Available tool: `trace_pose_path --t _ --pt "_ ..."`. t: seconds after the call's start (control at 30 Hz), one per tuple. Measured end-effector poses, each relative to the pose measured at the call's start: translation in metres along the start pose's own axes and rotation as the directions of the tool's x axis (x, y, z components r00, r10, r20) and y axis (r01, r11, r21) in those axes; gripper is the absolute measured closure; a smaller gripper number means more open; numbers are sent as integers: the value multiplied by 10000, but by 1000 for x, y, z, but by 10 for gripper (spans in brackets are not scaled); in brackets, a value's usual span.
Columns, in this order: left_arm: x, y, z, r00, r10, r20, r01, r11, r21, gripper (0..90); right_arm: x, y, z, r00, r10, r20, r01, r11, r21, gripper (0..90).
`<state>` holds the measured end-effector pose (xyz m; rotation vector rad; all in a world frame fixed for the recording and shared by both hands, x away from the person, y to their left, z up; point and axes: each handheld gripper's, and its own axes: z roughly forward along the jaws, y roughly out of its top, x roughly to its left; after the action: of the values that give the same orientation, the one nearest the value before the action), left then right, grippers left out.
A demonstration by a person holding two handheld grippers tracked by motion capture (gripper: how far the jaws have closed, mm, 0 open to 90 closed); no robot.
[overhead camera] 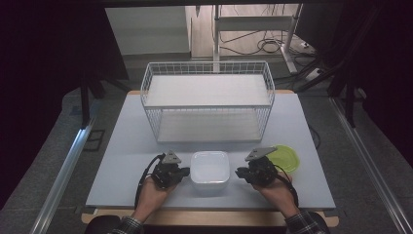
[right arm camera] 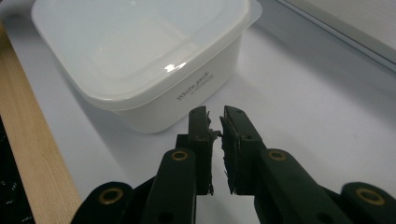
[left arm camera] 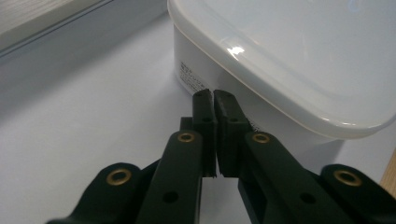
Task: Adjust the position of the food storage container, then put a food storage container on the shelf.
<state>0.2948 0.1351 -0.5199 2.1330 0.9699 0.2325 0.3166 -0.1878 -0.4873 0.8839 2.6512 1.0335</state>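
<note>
Left gripper [overhead camera: 183, 171]: seen from above at the near left of the table, just beside the container's left wall; held in a hand [overhead camera: 155, 194] coming in from the bottom edge; grey three-cornered plate on top.
Left gripper, own view [left arm camera: 214, 94]: jaws clenched, a hairline slit between the pads, nothing in them; tips right at the container's side wall, touching or just short, cannot tell which.
Container [overhead camera: 210, 170]: white, square, rounded corners, lid on; near the front edge of the table, between the two grippers.
Container, left gripper view [left arm camera: 299, 60]: lid rim overhanging the wall; small printed label on the side, not visible from above.
Container, right gripper view [right arm camera: 140, 56]: translucent lid with a tab at one corner; dark lettering on the side wall, too small to read.
Right gripper [overhead camera: 239, 172]: just beside the container's right wall, held in the right hand [overhead camera: 276, 190].
Right gripper, own view [right arm camera: 215, 113]: jaws nearly closed, narrow gap, nothing held; pads frayed at the inner edges; tips short of the container wall, bare table between.
Green lid [overhead camera: 284, 157]: round, flat on the table just behind the right gripper; seen from above.
Wire basket [overhead camera: 208, 105]: white, at the middle of the table beyond the container.
Table [overhead camera: 126, 146]: pale grey top; wooden front edge [right arm camera: 32, 154] plain in the right gripper view.
</note>
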Motion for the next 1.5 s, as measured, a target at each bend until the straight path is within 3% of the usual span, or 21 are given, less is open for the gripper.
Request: trace_pose_path --t 0.1,0.23,0.3,0.33,0.37,0.4,0.43,0.47,0.57,0.6,0.7,0.8,1.0,1.3,1.5 --pt "5 -1 -10 9997 -18 -256 12 9997 -257 730 -2 -1 -3 9999 6 106 -4 9999 -109 802" --pt "12 -9 -26 9994 -29 -344 7 9980 -639 439 -3 -2 -8 9995 61 303 -50 9993 -365 684" --pt "12 -11 -28 9995 18 -328 -40 9977 -682 391 -3 -2 -9 9997 73 241 -61 9988 -480 658" --pt "12 -13 -31 9996 67 -278 -88 9971 -756 351 -3 -2 -10 9997 107 217 -94 9982 -595 624" --pt "11 -15 -33 9997 115 -234 -132 9970 -763 246 -3 -2 -12 9995 128 274 -106 9969 -779 545" --pt "11 -16 -34 9996 173 -201 -188 9968 -773 246 -3 -2 -12 9995 128 274 -106 9969 -779 545" --pt "9 -20 -37 9996 216 -166 -227 9971 -726 176 -2 -3 -13 9992 149 358 -114 9953 -966 432" --pt "9 -20 -37 9996 216 -166 -227 9971 -726 142 -2 -3 -13 9992 149 358 -114 9953 -966 432" --pt "9 -24 -35 9992 309 -267 -324 9978 -576 84 -1 -5 -12 9996 177 214 -150 9922 -1237 270" --pt "10 -25 -33 9982 410 -442 -431 9979 -475 68 0 -8 -9 9997 244 -4 -242 9905 -1351 180" --pt "10 -26 -32 9984 422 -366 -444 9971 -622 51 1 -10 -6 9996 241 -141 -257 9913 -1294 107" --pt "11 -26 -32 9984 477 -317 -499 9960 -743 44 0 -11 -4 9991 338 -268 -370 9913 -1264 84" --pt "11 -27 -30 9931 1055 -514 -1099 9895 -934 36 -2 -12 -3 9985 478 -261 -509 9892 -1371 65" --pt "5 -19 -30 9932 1044 -525 -1085 9906 -830 28 1 -8 -1 9994 349 79 -332 9867 -1590 50" --pt "1 -9 -29 9955 938 -148 -947 9916 -879 15 4 -2 -2 9987 505 115 -481 9861 -1592 17"
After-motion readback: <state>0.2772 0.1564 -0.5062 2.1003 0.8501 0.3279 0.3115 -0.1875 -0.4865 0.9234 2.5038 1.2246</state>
